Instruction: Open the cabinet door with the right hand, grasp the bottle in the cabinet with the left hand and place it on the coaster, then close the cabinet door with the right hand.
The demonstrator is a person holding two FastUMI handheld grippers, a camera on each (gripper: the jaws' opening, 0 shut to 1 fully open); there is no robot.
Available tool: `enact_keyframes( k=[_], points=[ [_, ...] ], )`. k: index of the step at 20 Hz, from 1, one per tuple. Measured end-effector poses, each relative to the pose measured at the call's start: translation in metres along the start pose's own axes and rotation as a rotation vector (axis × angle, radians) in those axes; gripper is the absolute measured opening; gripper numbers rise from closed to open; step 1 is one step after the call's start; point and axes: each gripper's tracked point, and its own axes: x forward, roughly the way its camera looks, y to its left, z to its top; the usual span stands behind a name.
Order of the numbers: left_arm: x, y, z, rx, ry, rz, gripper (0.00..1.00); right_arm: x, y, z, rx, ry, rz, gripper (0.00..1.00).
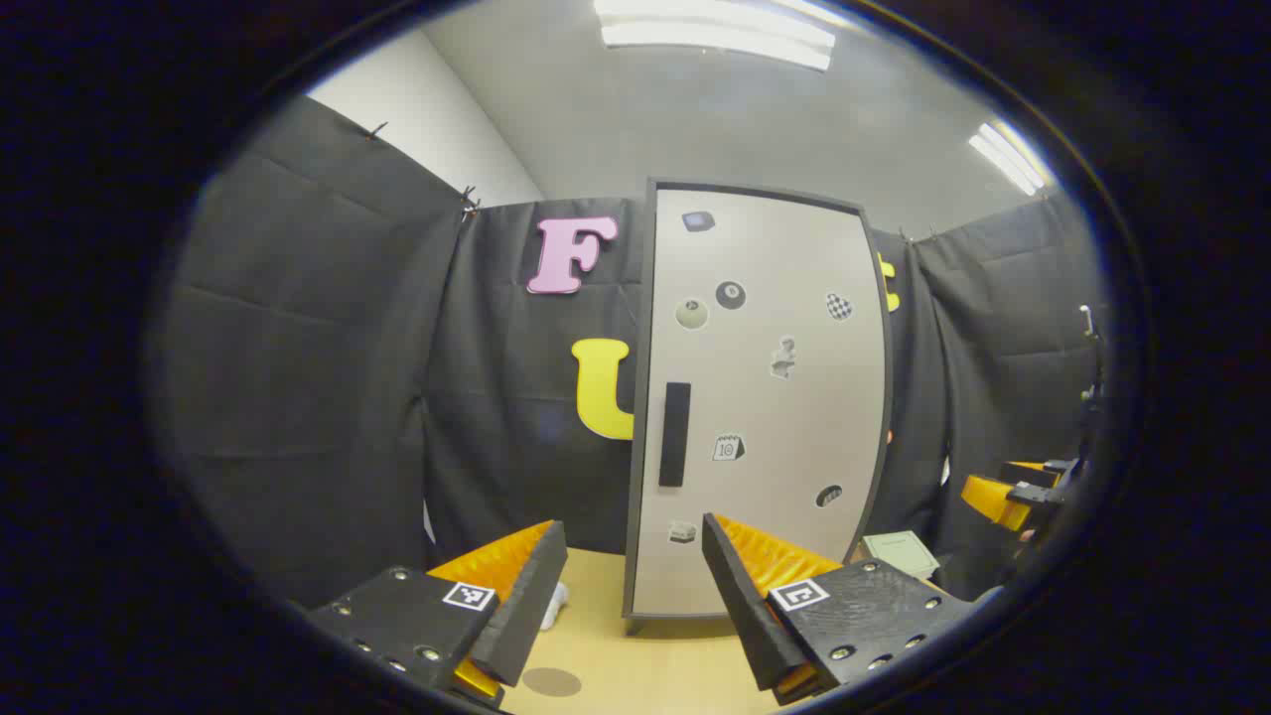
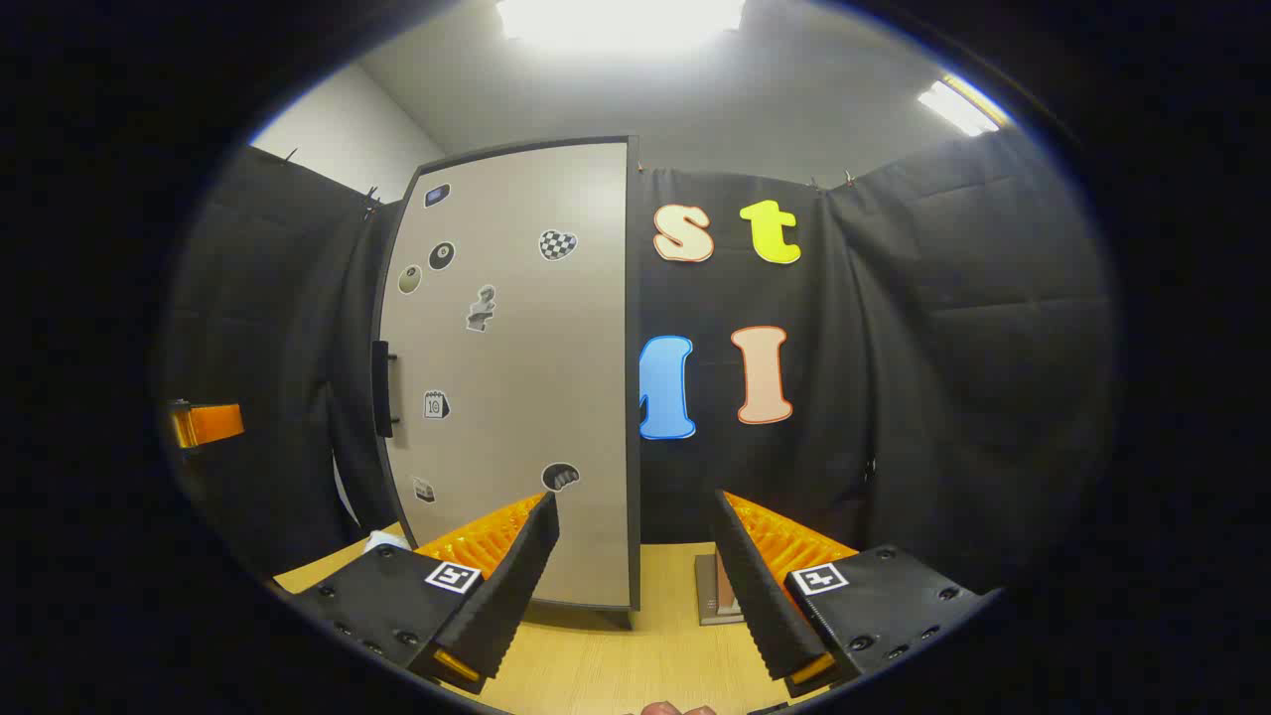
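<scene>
Left gripper (image 1: 631, 556): jaws spread, empty, waiting ahead of the shut cabinet door (image 1: 760, 397); handle (image 1: 674, 434) straight beyond its fingers. Bottle presumably behind the door, hidden. Right gripper (image 2: 635, 541): spread, empty, door up-left of it, handle (image 2: 382, 387) farther left, not yet reached.

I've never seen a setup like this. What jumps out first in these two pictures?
A tall pale cabinet stands shut at the back of a wooden table, its door dotted with small stickers and a dark handle on its left edge. Both the left gripper and the right gripper are open, holding nothing.
</scene>
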Motion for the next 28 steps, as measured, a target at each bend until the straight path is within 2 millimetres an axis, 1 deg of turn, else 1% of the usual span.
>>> enact_keyframes(
  k=[2, 4, 5, 6, 7, 8, 12, 13, 14, 15, 18, 20, 21, 22, 25, 26, 28],
  points=[
    [-0.005, -0.003, -0.012, -0.004, 0.031, 0.017, 0.83, 0.004, 0.005, -0.012, 0.024, 0.03, 0.023, 0.95],
    [-0.005, -0.005, -0.018, -0.026, 0.041, 0.024, 0.86, 0.004, 0.009, -0.021, 0.024, 0.056, 0.028, 0.92],
    [-0.003, -0.002, -0.018, -0.031, 0.038, 0.039, 0.86, 0.005, 0.011, -0.022, 0.024, 0.06, 0.026, 0.95],
    [-0.001, 0.002, -0.018, -0.035, 0.032, 0.045, 0.83, 0.007, 0.016, -0.024, 0.022, 0.066, 0.033, 0.95],
    [0.001, 0.001, -0.016, -0.039, 0.024, 0.034, 0.83, 0.009, 0.019, -0.024, 0.019, 0.071, 0.036, 0.95],
    [0.004, 0.002, -0.015, -0.039, 0.022, 0.02, 0.83, 0.011, 0.021, -0.022, 0.018, 0.074, 0.033, 0.95],
    [0.012, 0.016, -0.016, -0.018, 0.02, -0.001, 0.84, 0.02, 0.035, -0.011, 0.053, 0.06, 0.02, 0.95],
    [0.015, 0.018, -0.018, -0.017, 0.024, -0.003, 0.83, 0.022, 0.038, -0.012, 0.053, 0.059, 0.011, 0.95],
    [0.017, 0.021, -0.022, -0.022, 0.029, -0.008, 0.83, 0.023, 0.041, -0.013, 0.048, 0.067, 0.003, 0.92],
    [0.021, 0.022, -0.024, -0.031, 0.03, -0.021, 0.83, 0.023, 0.044, -0.013, 0.041, 0.073, -0.003, 0.95],
    [0.032, 0.026, -0.033, -0.042, 0.042, -0.056, 0.84, 0.022, 0.053, -0.009, 0.011, 0.073, -0.008, 0.95],
    [0.038, 0.031, -0.034, -0.048, 0.038, -0.069, 0.85, 0.022, 0.056, -0.007, -0.007, 0.076, -0.016, 0.95],
    [0.041, 0.033, -0.034, -0.059, 0.034, -0.075, 0.85, 0.022, 0.058, -0.005, -0.004, 0.075, -0.021, 0.92],
    [0.041, 0.034, -0.034, -0.069, 0.032, -0.08, 0.85, 0.023, 0.061, -0.002, 0.003, 0.07, -0.024, 0.96],
    [0.043, 0.043, -0.04, -0.075, 0.039, -0.092, 0.85, 0.031, 0.076, -0.002, 0.038, 0.077, -0.015, 0.95],
    [0.044, 0.048, -0.044, -0.066, 0.046, -0.09, 0.83, 0.034, 0.081, -0.003, 0.053, 0.089, -0.016, 0.92],
    [0.042, 0.06, -0.051, -0.044, 0.053, -0.08, 0.85, 0.043, 0.092, 0.003, 0.074, 0.088, -0.006, 0.95]
  ],
)
